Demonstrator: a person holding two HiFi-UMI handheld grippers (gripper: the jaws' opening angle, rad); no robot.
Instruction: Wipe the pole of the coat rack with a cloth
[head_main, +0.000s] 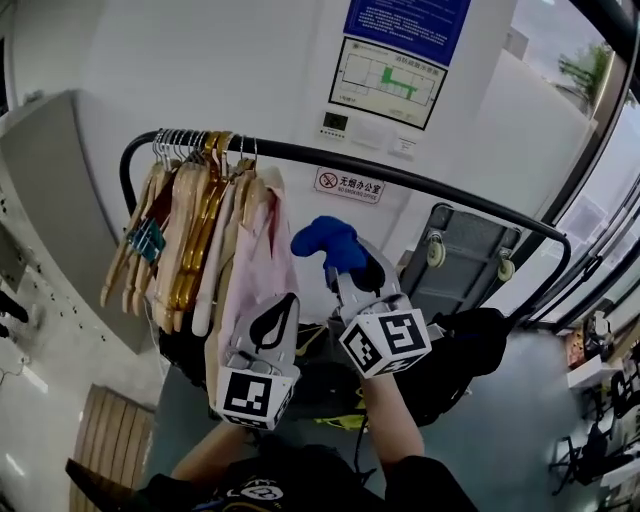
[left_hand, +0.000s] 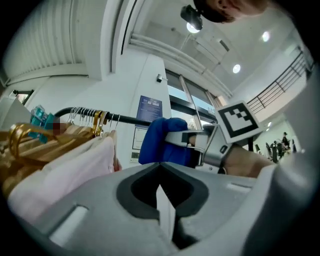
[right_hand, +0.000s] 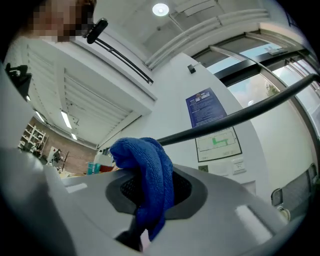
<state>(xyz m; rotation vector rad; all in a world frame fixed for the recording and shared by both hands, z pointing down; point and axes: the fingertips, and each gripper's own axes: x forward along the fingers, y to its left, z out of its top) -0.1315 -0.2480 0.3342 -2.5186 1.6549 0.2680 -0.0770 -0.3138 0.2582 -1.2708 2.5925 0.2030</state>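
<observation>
Below the black pole (head_main: 420, 183) of the coat rack, a blue cloth (head_main: 328, 240) is pinched in the jaws of the right gripper (head_main: 348, 268), apparently not yet on the bar. The left gripper (head_main: 270, 325) is kept with jaws pressed together on nothing. The cloth is soft, looped terry, bunched and drooping; the pole is smooth and round. A loose fold could be snagged on the hangers (head_main: 190, 215), or the narrow pinch lost against the slick tube.

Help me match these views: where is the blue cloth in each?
Head view: blue cloth at centre, below the pole.
Left gripper view: cloth at centre, right of the hangers.
Right gripper view: cloth lower centre, clamped in the right gripper.
Shared landmark: the black pole.
</observation>
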